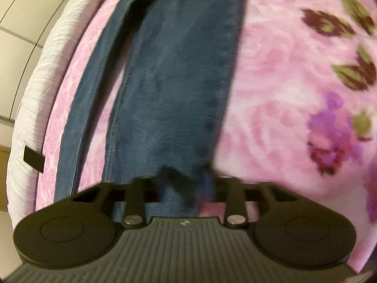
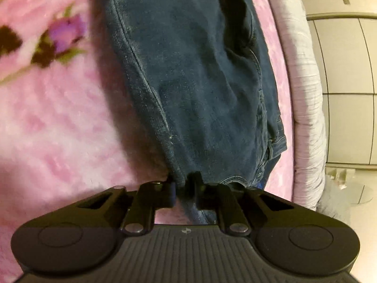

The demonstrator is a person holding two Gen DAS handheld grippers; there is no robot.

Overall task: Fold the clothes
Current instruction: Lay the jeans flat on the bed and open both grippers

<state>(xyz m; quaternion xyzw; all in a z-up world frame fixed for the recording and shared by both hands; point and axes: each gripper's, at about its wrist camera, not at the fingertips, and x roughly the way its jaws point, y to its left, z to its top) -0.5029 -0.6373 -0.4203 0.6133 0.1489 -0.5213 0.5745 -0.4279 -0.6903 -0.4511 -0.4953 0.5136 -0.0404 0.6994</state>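
A pair of dark blue jeans (image 1: 174, 75) lies lengthwise on a pink floral blanket (image 1: 282, 94). In the left wrist view the leg ends run toward me, and my left gripper (image 1: 183, 184) stands at the hem end with the denim between its spread links; the fingertips are hidden under the cloth. In the right wrist view the wider waist part of the jeans (image 2: 200, 82) hangs from my right gripper (image 2: 185, 186), whose two fingers are closed tightly on a fold of denim.
The blanket (image 2: 59, 118) covers a bed with a white quilted mattress edge (image 1: 40, 82), also in the right wrist view (image 2: 306, 82). Beyond it is tiled floor (image 1: 21, 23), with white cabinet fronts (image 2: 346, 70) on the right.
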